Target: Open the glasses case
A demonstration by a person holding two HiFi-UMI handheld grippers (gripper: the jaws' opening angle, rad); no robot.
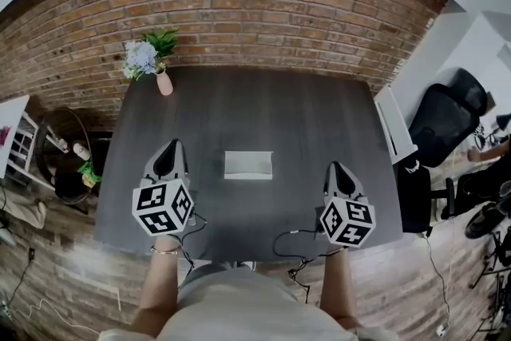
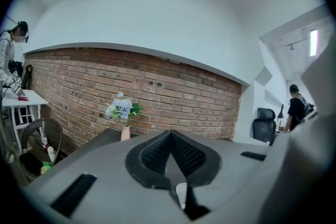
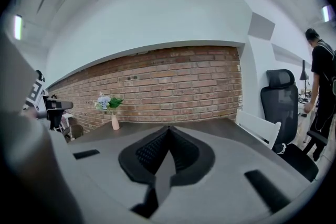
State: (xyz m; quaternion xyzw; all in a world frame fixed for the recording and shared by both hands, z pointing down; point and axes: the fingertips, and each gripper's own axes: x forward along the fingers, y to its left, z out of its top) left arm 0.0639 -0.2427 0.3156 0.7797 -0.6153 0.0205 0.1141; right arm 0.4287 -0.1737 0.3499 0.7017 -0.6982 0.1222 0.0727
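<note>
The white glasses case [image 1: 247, 164] is lying in the middle of the dark table [image 1: 239, 104]. The left gripper [image 1: 170, 149] and the right gripper [image 1: 336, 170] are hanging on each side of it, not touching it. Both are holding their jaws together on nothing.

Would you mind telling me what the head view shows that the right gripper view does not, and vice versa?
Only the head view shows the glasses case, lying mid-table between the left gripper and right gripper, both clear of it. Only the right gripper view shows a ceiling light and that gripper's jaws pressed together, empty. Both show the dark table, brick wall, flower vase and black office chair.
</note>
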